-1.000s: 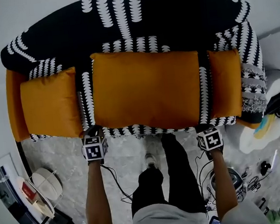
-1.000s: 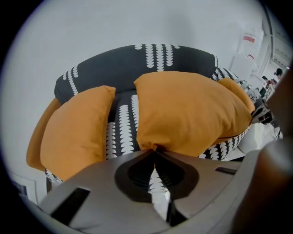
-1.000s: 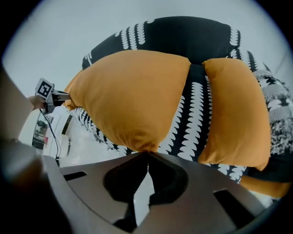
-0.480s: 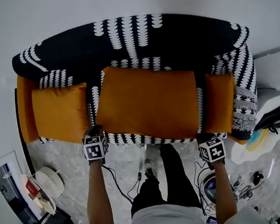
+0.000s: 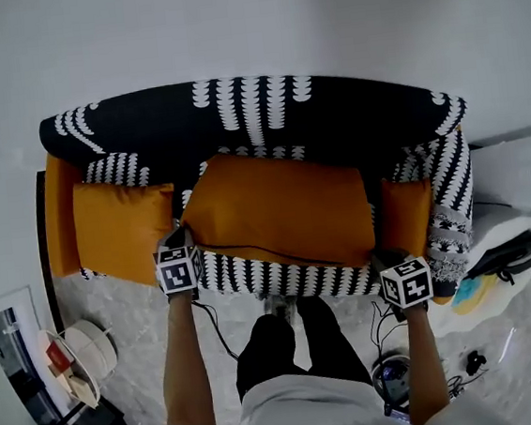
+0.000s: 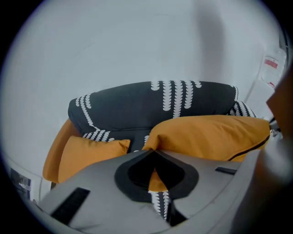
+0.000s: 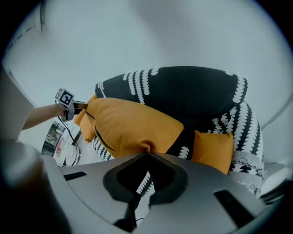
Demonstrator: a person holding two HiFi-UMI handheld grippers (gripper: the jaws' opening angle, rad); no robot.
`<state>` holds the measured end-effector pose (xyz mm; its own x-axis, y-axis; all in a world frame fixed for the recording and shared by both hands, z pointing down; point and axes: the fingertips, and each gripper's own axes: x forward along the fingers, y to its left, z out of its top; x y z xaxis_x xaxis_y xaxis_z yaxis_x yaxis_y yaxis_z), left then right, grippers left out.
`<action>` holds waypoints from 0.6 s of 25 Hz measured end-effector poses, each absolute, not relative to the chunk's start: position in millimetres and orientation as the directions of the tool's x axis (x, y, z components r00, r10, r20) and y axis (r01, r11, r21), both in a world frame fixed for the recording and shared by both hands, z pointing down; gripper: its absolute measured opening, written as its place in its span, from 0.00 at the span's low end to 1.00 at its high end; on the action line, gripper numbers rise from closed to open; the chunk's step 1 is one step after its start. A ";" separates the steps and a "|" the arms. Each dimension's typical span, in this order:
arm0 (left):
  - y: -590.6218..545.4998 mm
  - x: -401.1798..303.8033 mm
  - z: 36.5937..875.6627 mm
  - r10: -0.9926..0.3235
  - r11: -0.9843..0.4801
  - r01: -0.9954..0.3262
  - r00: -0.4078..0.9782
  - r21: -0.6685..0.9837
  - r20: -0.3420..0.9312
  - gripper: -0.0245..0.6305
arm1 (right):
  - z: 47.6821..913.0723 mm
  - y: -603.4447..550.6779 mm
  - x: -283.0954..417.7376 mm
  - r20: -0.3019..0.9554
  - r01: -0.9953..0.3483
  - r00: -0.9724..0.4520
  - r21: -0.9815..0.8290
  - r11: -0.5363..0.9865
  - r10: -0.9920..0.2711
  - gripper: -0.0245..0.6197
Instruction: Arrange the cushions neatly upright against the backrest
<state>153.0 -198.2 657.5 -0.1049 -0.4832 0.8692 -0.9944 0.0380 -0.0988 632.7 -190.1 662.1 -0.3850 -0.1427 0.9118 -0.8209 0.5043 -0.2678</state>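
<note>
**Holding the big cushion (image 5: 279,205) by two corners**

Both sets of jaws are pressed together on fabric: my left gripper (image 5: 181,235) pinches the near left corner, my right gripper (image 5: 382,259) the near right. The cushion slopes over the seat (image 5: 263,275) toward the backrest (image 5: 256,123), not yet upright. Thin pinches may slip as I tip it up, or its ends may topple the small left cushion (image 5: 121,227).

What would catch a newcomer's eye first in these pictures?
The big orange cushion stretches across the middle of the black-and-white sofa. The left gripper and right gripper are each shut on one of its front corners. Two smaller orange cushions sit at the sofa's ends.
</note>
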 end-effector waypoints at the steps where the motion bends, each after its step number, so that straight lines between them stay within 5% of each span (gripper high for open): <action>1: -205.9 152.5 655.8 -0.486 0.041 -0.994 -0.107 -0.100 0.867 0.07 | 658.1 -198.5 632.7 0.911 -0.822 -0.384 -0.264 0.504 -0.149 0.05; 15: -305.9 145.7 633.7 -0.521 -0.012 -0.998 -0.050 -0.066 0.852 0.07 | 622.4 -306.8 624.2 0.903 -0.898 -0.280 -0.126 0.422 -0.326 0.05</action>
